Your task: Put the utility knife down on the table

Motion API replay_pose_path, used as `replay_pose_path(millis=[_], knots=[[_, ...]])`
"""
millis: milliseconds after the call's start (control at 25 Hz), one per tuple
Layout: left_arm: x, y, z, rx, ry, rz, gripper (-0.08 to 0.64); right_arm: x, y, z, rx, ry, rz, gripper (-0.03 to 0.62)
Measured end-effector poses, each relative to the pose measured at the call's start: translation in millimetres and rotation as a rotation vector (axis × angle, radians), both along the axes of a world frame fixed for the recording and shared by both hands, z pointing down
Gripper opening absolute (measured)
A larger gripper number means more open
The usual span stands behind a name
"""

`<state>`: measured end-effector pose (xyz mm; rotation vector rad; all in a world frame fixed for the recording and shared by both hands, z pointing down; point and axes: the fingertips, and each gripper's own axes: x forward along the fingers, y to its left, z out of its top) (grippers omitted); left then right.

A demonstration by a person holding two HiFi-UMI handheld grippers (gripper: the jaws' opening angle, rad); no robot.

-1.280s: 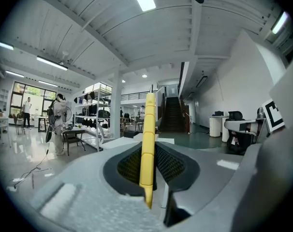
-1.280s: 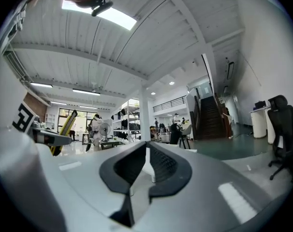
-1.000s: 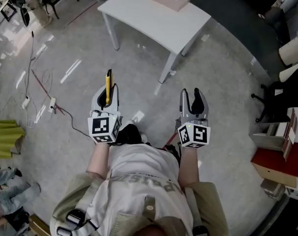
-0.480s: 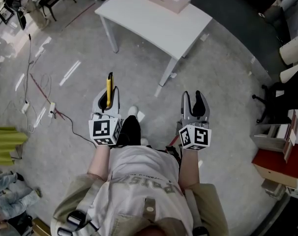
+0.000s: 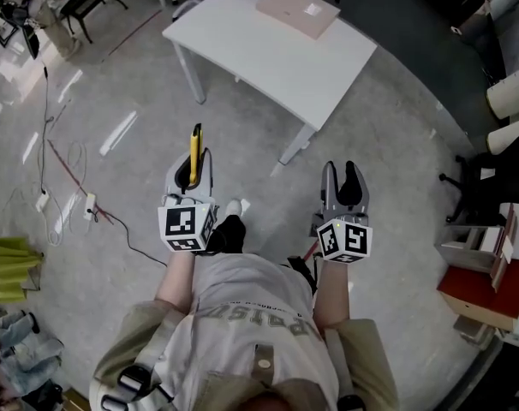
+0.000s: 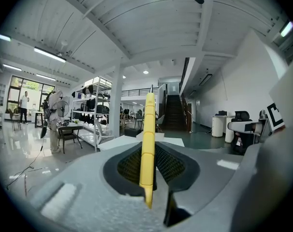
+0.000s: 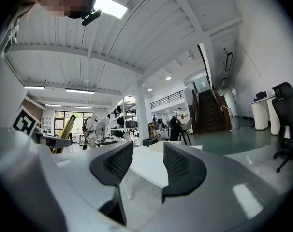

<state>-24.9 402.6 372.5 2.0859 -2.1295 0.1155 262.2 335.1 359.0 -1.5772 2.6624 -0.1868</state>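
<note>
A yellow utility knife (image 5: 194, 148) sticks out forward from my left gripper (image 5: 191, 171), whose jaws are shut on it. In the left gripper view the knife (image 6: 148, 144) stands as a yellow bar between the two dark pads. My right gripper (image 5: 343, 182) is held beside the left one, open, with nothing between its pads (image 7: 185, 168). The white table (image 5: 242, 32) stands ahead of both grippers, a short way off across the floor. Both grippers are over bare floor, level with each other.
A flat pink box (image 5: 298, 8) lies on the table's far right part. Cables and a power strip (image 5: 90, 204) trail on the floor at left. A black office chair (image 5: 491, 174) and a red shelf unit (image 5: 491, 289) stand at right.
The table has come nearer in the head view as the person walks toward it. Both grippers keep their pose, the knife still in the left one.
</note>
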Motion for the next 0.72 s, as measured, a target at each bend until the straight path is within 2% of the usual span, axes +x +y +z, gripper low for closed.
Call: replay_pose_path(millis=[440,720], knots=[[-57,-108,-5,-0.001,0.001,0.074,0.066,-57,-83,-1,-0.008,0.003,0.04,0.183],[-91,-154,-2,-0.011,-0.009,0.114,0.066,-88,-125,7,-0.024,-0.007,0.078,0.184]])
